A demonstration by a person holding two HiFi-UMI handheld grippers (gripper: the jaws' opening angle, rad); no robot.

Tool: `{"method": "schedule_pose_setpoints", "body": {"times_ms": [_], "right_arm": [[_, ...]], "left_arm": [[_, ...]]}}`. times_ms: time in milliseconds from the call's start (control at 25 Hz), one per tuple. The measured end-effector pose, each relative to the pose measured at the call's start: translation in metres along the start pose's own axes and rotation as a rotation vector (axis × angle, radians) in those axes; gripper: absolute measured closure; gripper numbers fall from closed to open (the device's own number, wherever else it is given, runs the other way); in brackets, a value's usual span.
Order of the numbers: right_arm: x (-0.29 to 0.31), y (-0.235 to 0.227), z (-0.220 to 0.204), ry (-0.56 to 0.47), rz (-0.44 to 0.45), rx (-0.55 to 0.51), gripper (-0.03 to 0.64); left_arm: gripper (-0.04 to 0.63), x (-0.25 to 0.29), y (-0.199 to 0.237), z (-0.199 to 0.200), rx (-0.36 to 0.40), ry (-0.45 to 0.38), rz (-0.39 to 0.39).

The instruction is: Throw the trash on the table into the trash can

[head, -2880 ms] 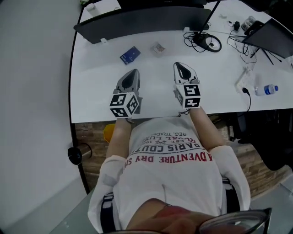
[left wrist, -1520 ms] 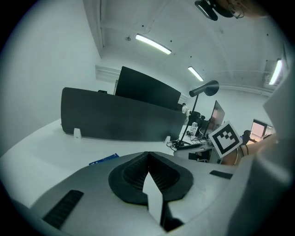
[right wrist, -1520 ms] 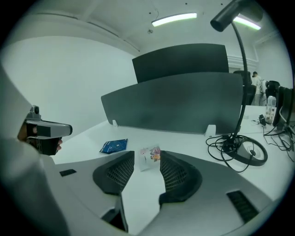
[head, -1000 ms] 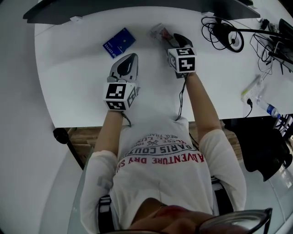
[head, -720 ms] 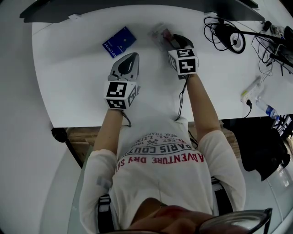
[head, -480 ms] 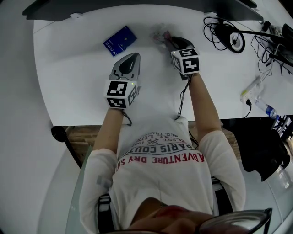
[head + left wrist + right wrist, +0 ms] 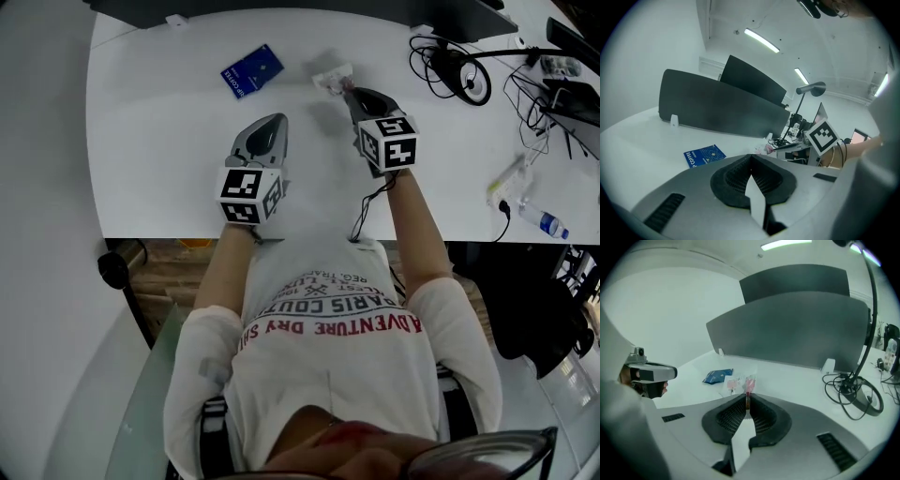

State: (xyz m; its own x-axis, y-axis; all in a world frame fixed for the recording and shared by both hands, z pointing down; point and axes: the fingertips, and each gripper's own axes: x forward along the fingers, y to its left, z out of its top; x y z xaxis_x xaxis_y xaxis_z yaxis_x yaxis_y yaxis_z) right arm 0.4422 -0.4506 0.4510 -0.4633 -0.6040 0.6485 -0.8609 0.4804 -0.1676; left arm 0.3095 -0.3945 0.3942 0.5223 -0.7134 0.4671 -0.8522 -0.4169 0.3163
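Two bits of litter lie toward the far edge of the table (image 7: 150,141): a blue coffee packet (image 7: 252,70) and, right of it, a clear wrapper (image 7: 330,77). The right gripper (image 7: 352,92) is closing its jaws on the wrapper's pink near edge, a thin nip that suits something so flat. The left gripper (image 7: 276,120) waits nearer the front edge, jaws together on nothing, seemingly spare for the packet.
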Motion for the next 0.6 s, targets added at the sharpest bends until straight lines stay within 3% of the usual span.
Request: {"method": "schedule_pose_setpoints", "body": {"times_ms": [240,600], "right_arm": [[-0.048,0.057,0.013,-0.096,0.058,-0.113,0.572],[-0.06,0.235,0.014,-0.122,0.372,-0.324,0.572]], "left_arm": [[0.572,-0.071,-0.016,-0.013,-0.021,-0.09,0.106],[0.572,-0.231,0.032,-0.058,-0.162,-0.237,0.452]]}}
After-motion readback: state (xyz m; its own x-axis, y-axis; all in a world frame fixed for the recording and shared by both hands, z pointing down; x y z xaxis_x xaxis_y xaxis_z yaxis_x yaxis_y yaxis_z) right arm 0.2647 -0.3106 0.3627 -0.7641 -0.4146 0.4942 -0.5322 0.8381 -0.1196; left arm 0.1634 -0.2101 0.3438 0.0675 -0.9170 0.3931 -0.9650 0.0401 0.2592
